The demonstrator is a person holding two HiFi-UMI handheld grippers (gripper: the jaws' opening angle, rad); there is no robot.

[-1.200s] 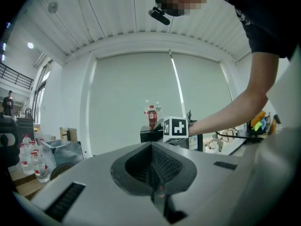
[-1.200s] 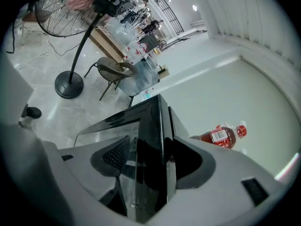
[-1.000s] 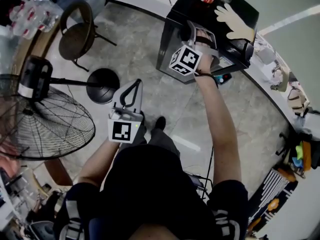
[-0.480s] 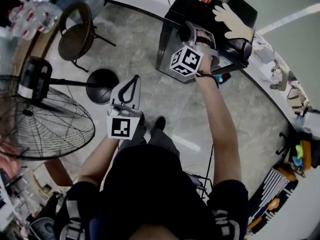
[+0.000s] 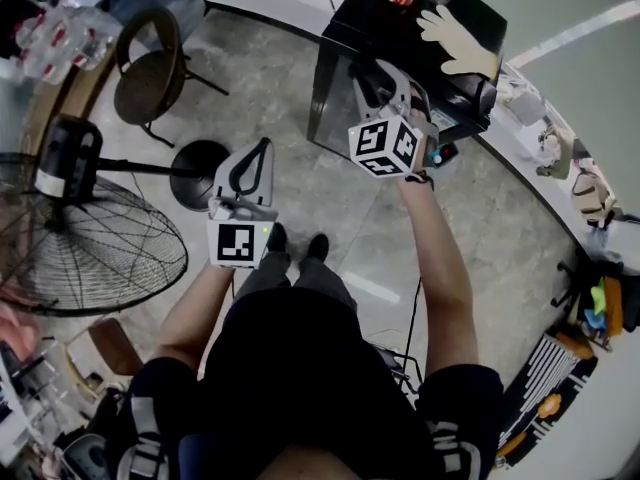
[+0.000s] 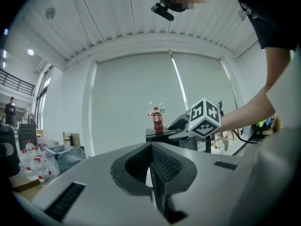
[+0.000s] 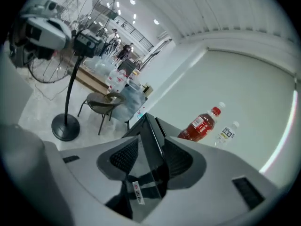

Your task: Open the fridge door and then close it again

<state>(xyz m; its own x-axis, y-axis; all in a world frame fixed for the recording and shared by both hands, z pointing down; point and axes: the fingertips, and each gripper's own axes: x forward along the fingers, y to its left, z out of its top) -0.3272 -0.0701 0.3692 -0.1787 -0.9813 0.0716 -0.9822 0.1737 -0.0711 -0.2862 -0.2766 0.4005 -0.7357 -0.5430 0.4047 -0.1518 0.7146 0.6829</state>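
**Right gripper (image 7: 147, 120) takes the fridge door (image 7: 151, 147) by its edge**
Its jaws, just closing, pinch the door's edge, which runs lengthwise between them. The black fridge (image 5: 470, 28) stands on the floor directly ahead of the person. The left gripper (image 6: 151, 146), pressed together and empty, hangs level, well back from the fridge.

No lettering is sharp enough to read anywhere. The red-drink bottle (image 7: 201, 125) carries a white and red label and the clear bottle (image 7: 227, 133) beside it a pale label with dark print, but both are too small to make out. A small white sticker (image 7: 137, 192) with a red mark sits on the dark fridge door (image 7: 150, 135); its print is illegible. The two marker cubes (image 5: 240, 243) (image 5: 388, 146) bear only black-and-white square patterns, no letters or digits.
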